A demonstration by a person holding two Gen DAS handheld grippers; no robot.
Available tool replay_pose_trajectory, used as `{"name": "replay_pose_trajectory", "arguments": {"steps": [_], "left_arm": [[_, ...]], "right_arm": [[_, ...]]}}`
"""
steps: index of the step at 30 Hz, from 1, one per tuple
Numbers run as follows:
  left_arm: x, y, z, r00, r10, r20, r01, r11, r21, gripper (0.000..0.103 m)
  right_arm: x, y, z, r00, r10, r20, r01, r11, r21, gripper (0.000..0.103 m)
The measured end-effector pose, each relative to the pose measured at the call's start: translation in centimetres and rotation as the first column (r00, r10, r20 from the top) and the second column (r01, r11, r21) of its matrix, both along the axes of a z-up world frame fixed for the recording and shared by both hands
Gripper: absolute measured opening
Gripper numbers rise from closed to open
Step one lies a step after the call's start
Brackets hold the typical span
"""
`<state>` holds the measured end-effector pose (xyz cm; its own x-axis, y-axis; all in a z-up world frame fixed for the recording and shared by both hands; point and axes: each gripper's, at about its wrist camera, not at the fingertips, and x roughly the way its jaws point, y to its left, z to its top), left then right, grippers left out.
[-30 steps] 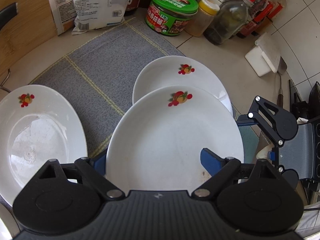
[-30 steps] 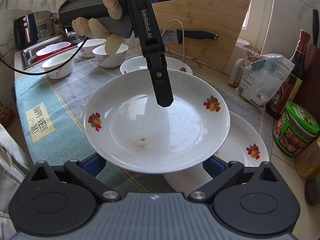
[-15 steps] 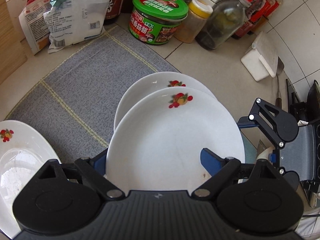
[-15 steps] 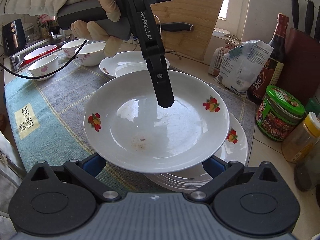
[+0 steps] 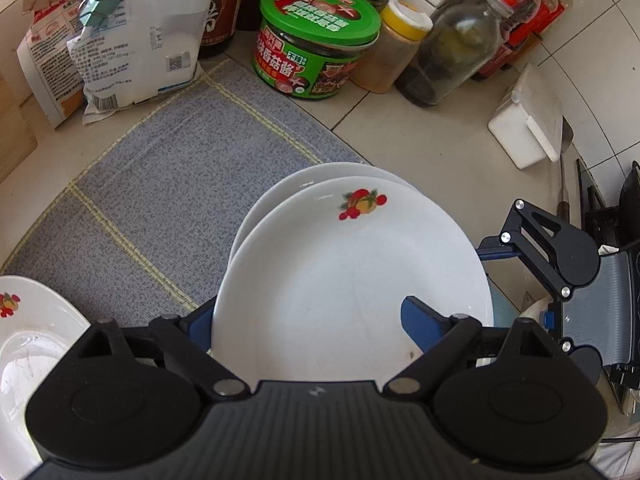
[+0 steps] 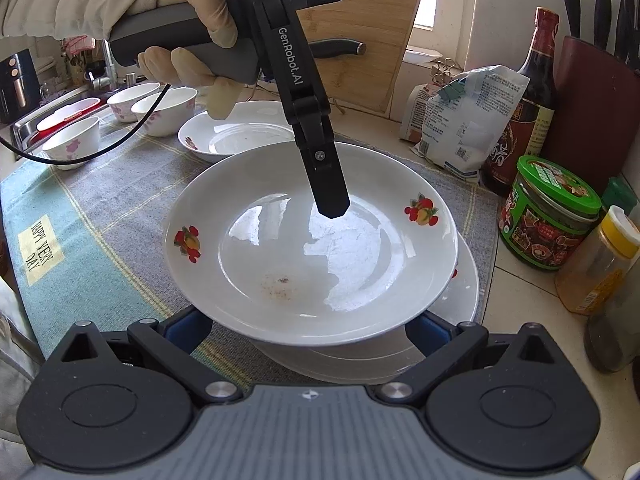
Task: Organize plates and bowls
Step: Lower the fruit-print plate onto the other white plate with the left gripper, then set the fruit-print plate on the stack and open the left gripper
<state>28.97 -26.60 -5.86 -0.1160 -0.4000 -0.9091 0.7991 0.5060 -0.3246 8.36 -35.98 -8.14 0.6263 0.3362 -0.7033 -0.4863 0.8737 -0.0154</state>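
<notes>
Left gripper (image 5: pixel 308 312) is clamped on the held plate (image 5: pixel 340 272): one finger (image 6: pixel 328 196) sits inside the dish, the other is tucked under the rim, jaws fairly wide. A gloved hand (image 6: pixel 192 52) has its handle.

Right gripper (image 6: pixel 308 328) comes in from the opposite side. Its jaws stand well apart and both blue fingers disappear under the near rim, so it's impossible to say whether they're pinching anything down there.

The held plate is white with little fruit decals and a brownish smear in the bowl. It hangs in the air just above the bottom plate (image 5: pixel 288 188), nearly lined up with it but offset a bit, and slightly tilted.

The bottom plate lies on a grey mat (image 5: pixel 160 184). Beyond it on the tiles is a green-lidded jar (image 5: pixel 316 56), with paper bags (image 5: pixel 132 40) near that. Well off to the bottom plate's other side there's a third plate (image 6: pixel 240 140), and past that some flowered bowls (image 6: pixel 164 110).
</notes>
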Motion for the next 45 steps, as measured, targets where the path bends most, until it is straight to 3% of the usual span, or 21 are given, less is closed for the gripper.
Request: {"name": "replay_pose_trajectory", "arguments": {"steps": [9, 20, 45], "left_arm": [[0.4, -0.3, -0.6, 1.0, -0.011, 0.021, 0.011, 1.0, 0.02, 0.092], [0.8, -1.0, -1.8, 0.999, -0.023, 0.029, 0.021, 0.998, 0.051, 0.092], [0.7, -2.1, -2.6, 0.997, -0.053, 0.049, 0.05, 0.997, 0.06, 0.092]], "right_arm": [[0.7, -0.4, -0.7, 1.0, -0.018, -0.018, 0.018, 1.0, 0.011, 0.103], [1.3, -1.4, -1.2, 0.997, -0.043, -0.066, 0.049, 0.994, 0.1, 0.103], [1.4, -0.1, 0.2, 0.985, -0.116, -0.124, 0.119, 0.993, 0.011, 0.103]]}}
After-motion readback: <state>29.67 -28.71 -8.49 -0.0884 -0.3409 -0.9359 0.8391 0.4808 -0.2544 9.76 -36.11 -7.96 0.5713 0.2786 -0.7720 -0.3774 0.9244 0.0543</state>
